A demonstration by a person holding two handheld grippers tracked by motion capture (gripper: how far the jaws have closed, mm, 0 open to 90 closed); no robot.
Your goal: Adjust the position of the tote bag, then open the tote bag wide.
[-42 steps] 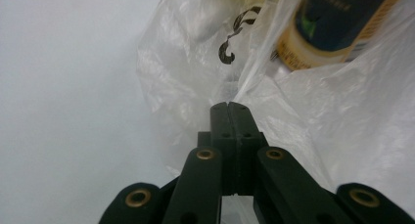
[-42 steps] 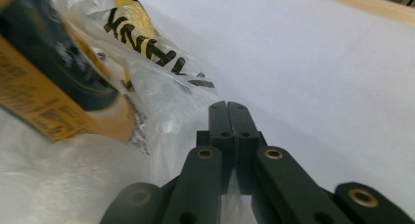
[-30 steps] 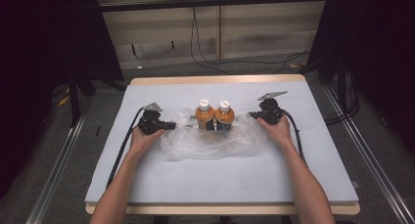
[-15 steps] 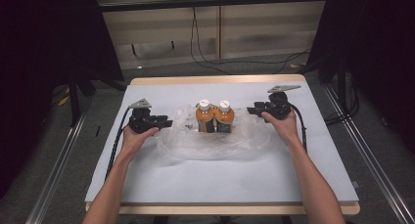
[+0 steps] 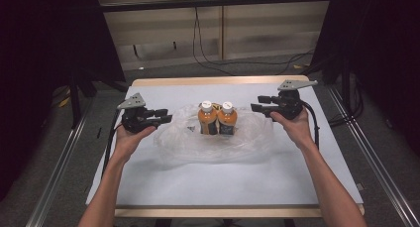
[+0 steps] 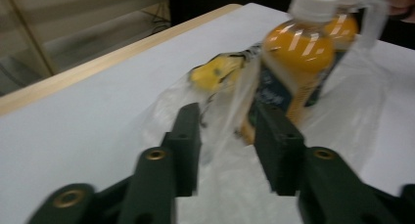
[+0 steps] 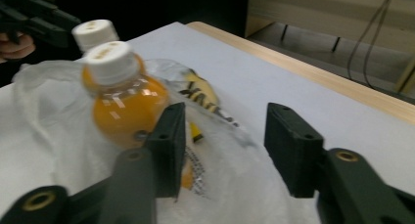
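**Inspector:** At centre frame of the high view, two orange juice bottles (image 5: 218, 118) stand upright and touching on the white tabletop (image 5: 148, 182), inside a clear plastic bag (image 5: 188, 142) slumped flat around their bases. A yellow packet (image 6: 215, 72) lies in the bag just behind them.

**Clerk:** And the tools?

**Inspector:** Left hand-held gripper (image 5: 166, 116) sits at the bag's left edge, jaws apart, gripping nothing; in its own view a fold of film lies between the jaws, unpinched. Right hand-held gripper (image 5: 257, 103) sits right of the bottles, jaws likewise spread and empty.

**Clerk:** Changed since a second ago?

**Inspector:** Both hands have drawn outward and lifted away from the bottles. The bag and bottles have not shifted.

**Clerk:** Meaning?

**Inspector:** My judgement: the bottles are placed and let go, and the bag's rim is the next concern. Thin film will be hard to pinch cleanly.
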